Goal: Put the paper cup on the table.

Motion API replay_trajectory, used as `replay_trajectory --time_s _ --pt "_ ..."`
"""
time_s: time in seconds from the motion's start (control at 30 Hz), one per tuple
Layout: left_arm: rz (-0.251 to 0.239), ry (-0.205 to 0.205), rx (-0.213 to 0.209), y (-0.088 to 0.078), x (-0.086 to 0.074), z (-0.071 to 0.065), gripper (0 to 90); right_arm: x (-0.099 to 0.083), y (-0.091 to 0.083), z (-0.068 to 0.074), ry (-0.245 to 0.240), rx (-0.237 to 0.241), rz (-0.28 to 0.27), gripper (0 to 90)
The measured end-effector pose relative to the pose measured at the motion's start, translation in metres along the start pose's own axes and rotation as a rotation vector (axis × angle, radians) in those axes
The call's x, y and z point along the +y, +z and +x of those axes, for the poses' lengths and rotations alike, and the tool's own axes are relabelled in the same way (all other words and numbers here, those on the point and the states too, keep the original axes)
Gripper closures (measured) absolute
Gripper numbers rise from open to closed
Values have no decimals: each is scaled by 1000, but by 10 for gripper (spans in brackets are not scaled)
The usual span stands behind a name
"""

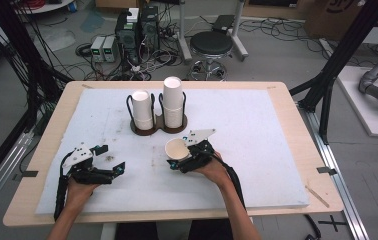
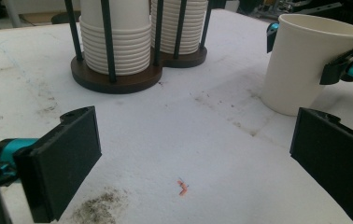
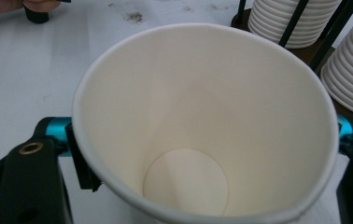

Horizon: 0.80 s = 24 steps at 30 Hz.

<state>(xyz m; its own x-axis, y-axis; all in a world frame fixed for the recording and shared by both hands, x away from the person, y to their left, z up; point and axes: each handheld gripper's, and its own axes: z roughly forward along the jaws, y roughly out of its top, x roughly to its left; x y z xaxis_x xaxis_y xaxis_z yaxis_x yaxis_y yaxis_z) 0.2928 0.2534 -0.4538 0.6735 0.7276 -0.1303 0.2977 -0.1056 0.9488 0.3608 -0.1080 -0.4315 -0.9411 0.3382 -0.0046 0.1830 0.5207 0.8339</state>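
Closest to you are your two hands at the bottom of the high view, each one holding a gripper. Your right gripper [image 1: 179, 161] has a white paper cup [image 1: 177, 148] between its jaws. The cup stands upright on the white mat [image 1: 257, 150], near the middle of the table [image 1: 302, 145]. Look down into the cup from the right gripper view [image 3: 202, 126]: it has nothing in it, just its round bottom. In the left gripper view the black pads sit against the cup's sides [image 2: 305, 65], one on each side, so the jaws are gripping the cup. They stand about half open, because the cup is wide.

At about 11 o'clock from that cup, quite near, is a dark brown cup holder [image 1: 157, 125] with black posts. It has two round places. The left place holds a short stack of white cups [image 1: 142, 109]. The right place holds a taller stack [image 1: 173, 102].

Your left gripper [image 1: 111, 160] rests on the mat at about 9 o'clock from the held cup, well apart from it. Its jaws are wide open, with only bare mat between them.
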Motion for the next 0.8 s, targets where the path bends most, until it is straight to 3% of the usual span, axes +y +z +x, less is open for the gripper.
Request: replay_trajectory --time_s 0.2,0.47,0.8 --pt "-2 -1 -1 0 0 0 18 0 1 1 7 2 -2 149" --pt "-5 6 -2 -1 0 0 18 -3 -2 1 7 17 15 148" --pt "-12 18 -1 -1 -1 -2 18 -18 -29 0 27 -22 -3 148"
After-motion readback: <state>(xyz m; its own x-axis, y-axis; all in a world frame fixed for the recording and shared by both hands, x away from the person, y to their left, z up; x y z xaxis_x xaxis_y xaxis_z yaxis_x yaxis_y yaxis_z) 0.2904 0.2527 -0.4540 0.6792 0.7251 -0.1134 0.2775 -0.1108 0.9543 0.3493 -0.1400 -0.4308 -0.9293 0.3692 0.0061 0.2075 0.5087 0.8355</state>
